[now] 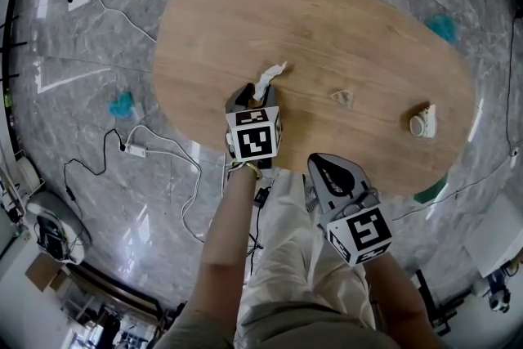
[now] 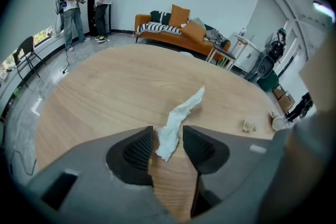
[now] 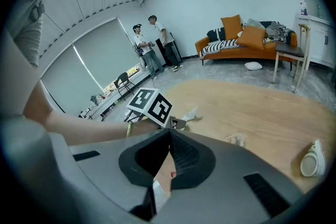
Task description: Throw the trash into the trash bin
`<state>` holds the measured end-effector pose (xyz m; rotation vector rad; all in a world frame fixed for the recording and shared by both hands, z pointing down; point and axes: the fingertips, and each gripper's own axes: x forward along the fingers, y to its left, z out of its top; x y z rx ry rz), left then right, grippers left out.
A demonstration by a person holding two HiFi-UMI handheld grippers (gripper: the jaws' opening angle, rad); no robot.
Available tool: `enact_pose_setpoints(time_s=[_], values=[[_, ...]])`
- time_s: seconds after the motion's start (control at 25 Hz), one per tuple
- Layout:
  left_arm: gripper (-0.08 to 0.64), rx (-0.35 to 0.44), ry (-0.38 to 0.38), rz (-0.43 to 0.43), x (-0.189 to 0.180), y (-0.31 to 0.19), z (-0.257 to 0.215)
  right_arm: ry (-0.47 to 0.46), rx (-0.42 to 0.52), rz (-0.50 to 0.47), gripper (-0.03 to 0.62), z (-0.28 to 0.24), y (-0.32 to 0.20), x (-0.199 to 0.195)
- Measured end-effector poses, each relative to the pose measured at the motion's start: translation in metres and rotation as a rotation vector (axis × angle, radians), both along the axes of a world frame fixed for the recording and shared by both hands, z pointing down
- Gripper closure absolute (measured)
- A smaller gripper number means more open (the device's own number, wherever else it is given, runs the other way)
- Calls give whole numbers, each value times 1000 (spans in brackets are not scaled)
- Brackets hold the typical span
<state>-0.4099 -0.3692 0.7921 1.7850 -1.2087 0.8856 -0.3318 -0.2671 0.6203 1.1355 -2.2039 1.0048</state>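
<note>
Left gripper (image 2: 168, 132) jaws spread apart around the near end of a crumpled white tissue (image 2: 181, 113) lying on the wooden table (image 2: 105, 92); right gripper (image 3: 169, 132) closed and empty nearby

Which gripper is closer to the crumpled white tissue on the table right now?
Left. The left gripper, jaws open, straddles the near end of the tissue; the right gripper, shut, hangs back by the near edge of the table.
</note>
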Motion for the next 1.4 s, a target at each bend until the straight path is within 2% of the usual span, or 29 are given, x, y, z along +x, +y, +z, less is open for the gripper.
enact_pose_setpoints(time_s=[0.2,0.56,1.12,1.4], values=[[425,4,-49,-4,-6,-1,3,7,-1,13,583,3,-3,6],[512,-18,-89,-28,-17,-1,6,8,13,20,584,-2,-7,7],[525,2,-85,-32,-15,-5,-41,17,103,29,583,-51,-28,13],[525,13,-59,-31,-11,-3,-71,21,144,27,583,-80,-31,10]])
